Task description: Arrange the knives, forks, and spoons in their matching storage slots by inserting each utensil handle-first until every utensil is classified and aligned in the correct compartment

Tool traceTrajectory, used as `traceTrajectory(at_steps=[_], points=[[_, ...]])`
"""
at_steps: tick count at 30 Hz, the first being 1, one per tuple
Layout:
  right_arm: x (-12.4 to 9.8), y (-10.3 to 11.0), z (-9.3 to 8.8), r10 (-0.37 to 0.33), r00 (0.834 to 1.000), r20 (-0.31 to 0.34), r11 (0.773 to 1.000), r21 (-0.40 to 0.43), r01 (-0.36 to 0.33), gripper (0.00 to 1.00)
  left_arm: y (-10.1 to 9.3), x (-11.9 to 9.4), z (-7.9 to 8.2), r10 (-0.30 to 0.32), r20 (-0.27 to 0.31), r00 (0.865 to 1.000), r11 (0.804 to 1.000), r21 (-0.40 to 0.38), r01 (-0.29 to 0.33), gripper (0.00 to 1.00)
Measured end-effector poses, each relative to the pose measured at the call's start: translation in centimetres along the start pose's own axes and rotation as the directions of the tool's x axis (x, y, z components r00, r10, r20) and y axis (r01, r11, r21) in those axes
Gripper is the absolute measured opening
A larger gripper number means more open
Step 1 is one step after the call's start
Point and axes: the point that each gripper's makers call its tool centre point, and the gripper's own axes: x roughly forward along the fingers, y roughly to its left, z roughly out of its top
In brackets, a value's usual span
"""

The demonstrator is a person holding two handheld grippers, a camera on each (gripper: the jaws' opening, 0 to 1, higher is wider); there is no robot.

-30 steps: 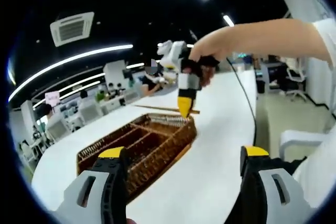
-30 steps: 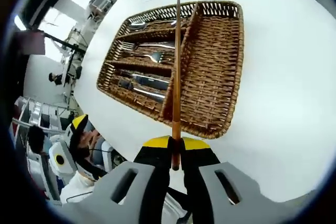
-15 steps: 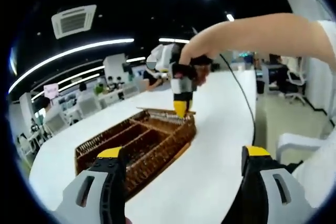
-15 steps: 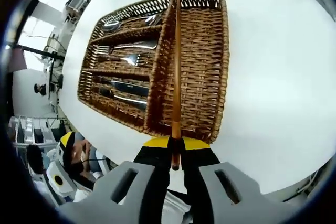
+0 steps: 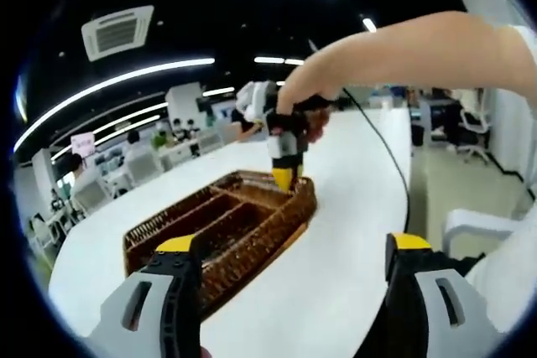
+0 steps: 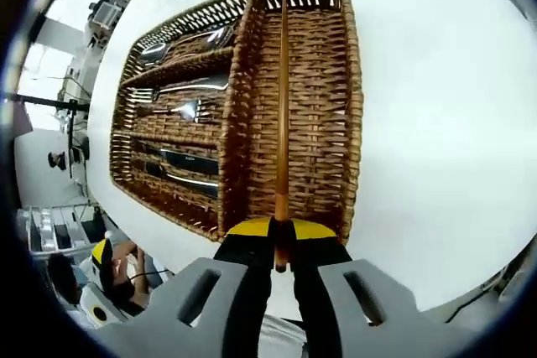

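1. Your right gripper (image 6: 282, 232) is clamped on one end of a long wooden stick (image 6: 283, 115), looks like chopsticks, though it's hard to say if it's one or a pair. Its yellow tips are pinched tight around it.
2. The stick runs straight out from the jaws over the tray's (image 6: 352, 106) big long compartment, lined up along its length, with the far tip near the far wall. Can't tell whether it's touching the wicker floor or hanging just above it.
3. The tray sits on the white desk (image 6: 453, 123). Next to the big compartment there are three smaller slots: spoons (image 6: 189, 41) in the far one, forks (image 6: 193, 98) in the middle one, knives (image 6: 189, 165) in the near one.
4. In the left gripper view you can see your right hand (image 5: 294, 102) holding that gripper nose-down at the tray's far end (image 5: 281, 186).
5. Your left gripper (image 5: 294, 249) is spread wide with nothing in it, hanging above the desk at the tray's near side.
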Motion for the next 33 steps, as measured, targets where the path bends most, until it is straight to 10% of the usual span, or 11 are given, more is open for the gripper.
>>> traceTrajectory(at_steps=[33], points=[[3.1,-1.1,0.7,-0.043,0.999,0.016,0.996,0.075,0.042,0.06,-0.3,-0.3,-1.5,-0.005,-0.026,1.0,1.0,-0.008,0.005,0.9]])
